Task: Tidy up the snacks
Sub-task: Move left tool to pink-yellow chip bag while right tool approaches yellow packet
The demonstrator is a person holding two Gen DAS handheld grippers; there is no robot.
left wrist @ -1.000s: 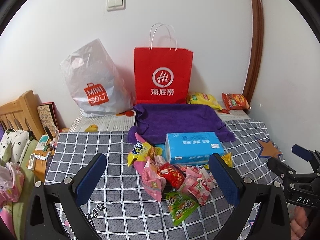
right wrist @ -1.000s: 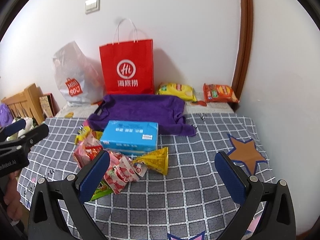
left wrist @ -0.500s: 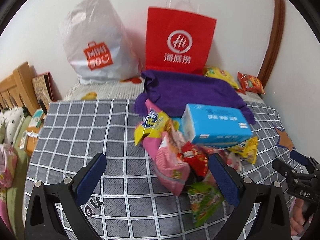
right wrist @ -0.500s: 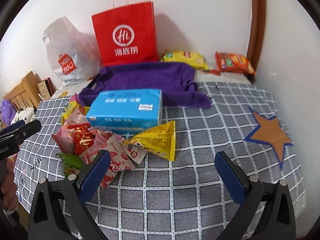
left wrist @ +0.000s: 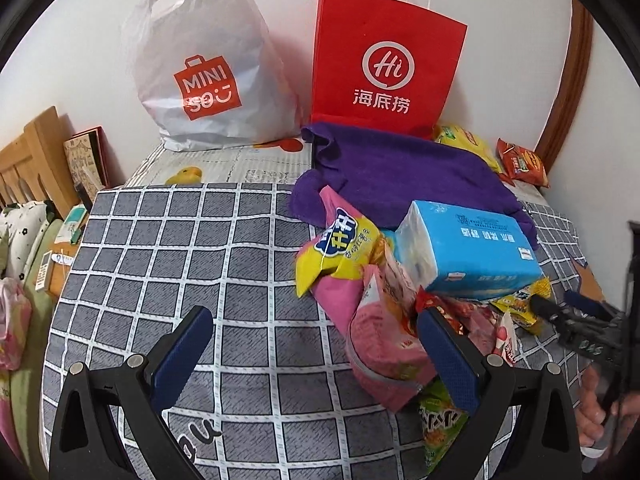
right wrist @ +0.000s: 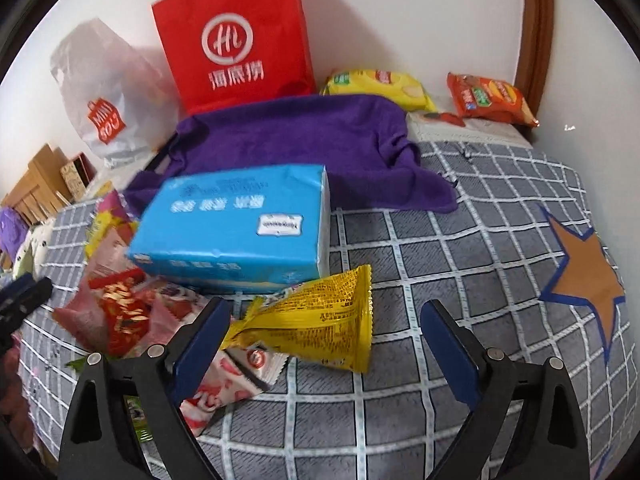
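While claws (left wrist: 316, 356) (right wrist: 324, 344) gape: two bags (left wrist: 386, 60), one tissue pack (right wrist: 236, 228).

A bed under a grey grid-checked cover (right wrist: 460, 240) (an orange star (right wrist: 584, 280) printed near its right edge) carries a purple towel (right wrist: 304, 148), a heap of snack packets (left wrist: 376, 320), and a yellow packet (right wrist: 320, 316) lying flat.

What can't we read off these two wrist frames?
- Snacks under the blue tissue pack: covered, both views.
- Green packet: left view, behind the left gripper finger.
- Red bag and Miniso bag contents: opaque.
- Tissue pack lettering: blurred, right view.
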